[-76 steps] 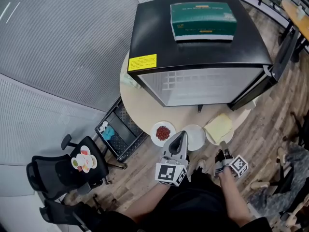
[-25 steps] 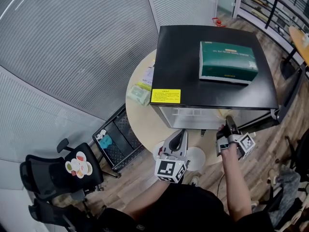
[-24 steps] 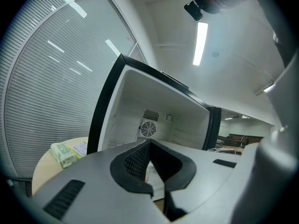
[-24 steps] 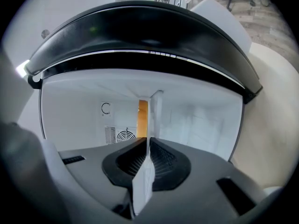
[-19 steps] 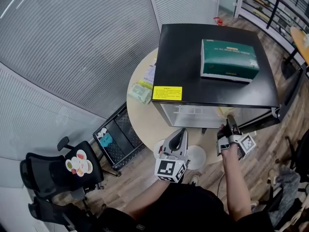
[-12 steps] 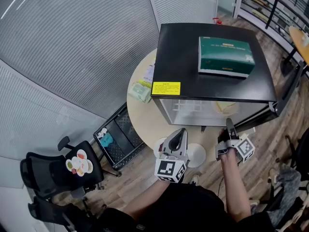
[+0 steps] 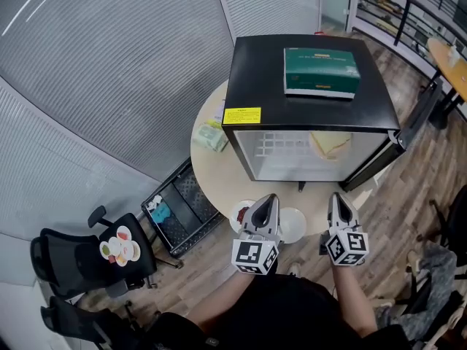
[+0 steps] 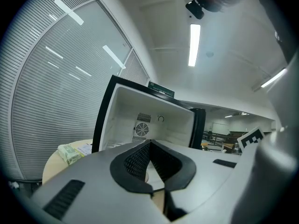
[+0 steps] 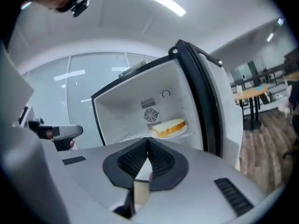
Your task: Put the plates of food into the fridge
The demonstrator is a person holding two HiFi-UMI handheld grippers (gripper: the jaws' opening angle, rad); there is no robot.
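Observation:
The small black fridge point(image 7: 306, 108) stands open on the round table point(image 7: 211, 170). A plate with a yellow sandwich point(image 7: 328, 143) lies on the fridge's shelf, and it also shows as the sandwich plate point(image 9: 169, 127) in the right gripper view. At the table's near edge sit a plate of red food point(image 7: 239, 214) and a white plate point(image 7: 295, 225). My left gripper point(image 7: 269, 198) is shut and empty above them. My right gripper point(image 7: 336, 197) has just closed with nothing between its jaws and hangs level in front of the fridge.
A green box point(image 7: 321, 71) lies on the fridge top. The fridge door point(image 7: 408, 122) swings out to the right. A packet point(image 7: 210, 137) lies on the table's left side. A wire basket point(image 7: 175, 199) and a black chair point(image 7: 87, 257) stand on the floor to the left.
The right gripper has drawn back from the fridge opening, rolled upright and shut, leaving the sandwich plate on the shelf. The left gripper has shifted a little.

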